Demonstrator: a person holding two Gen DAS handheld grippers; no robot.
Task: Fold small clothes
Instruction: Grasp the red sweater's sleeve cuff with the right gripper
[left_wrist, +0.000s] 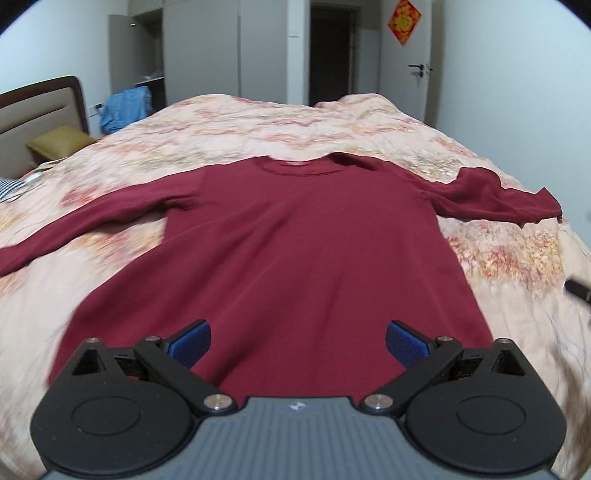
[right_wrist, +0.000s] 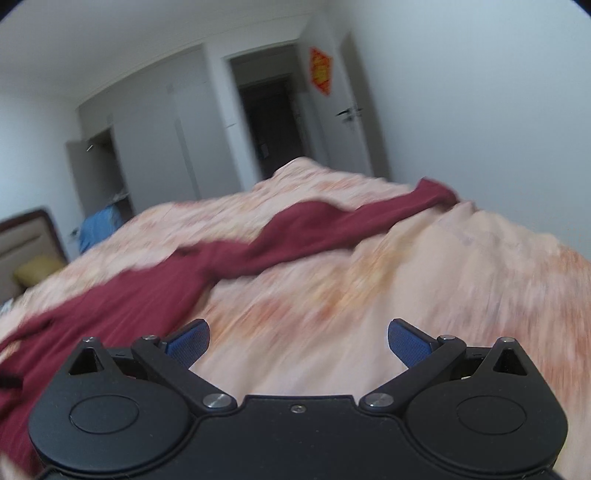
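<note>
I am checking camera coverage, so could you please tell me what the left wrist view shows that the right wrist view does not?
Only the left wrist view shows the maroon shirt's whole body, neckline and both sleeves spread flat.

Only the right wrist view shows the right claw, open over bare quilt, with one sleeve ahead.

Both show the floral quilt, wardrobe, doorway and red door decoration.

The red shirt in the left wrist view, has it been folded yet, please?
No, the red shirt lies spread flat on the bedspread with both sleeves out.
</note>
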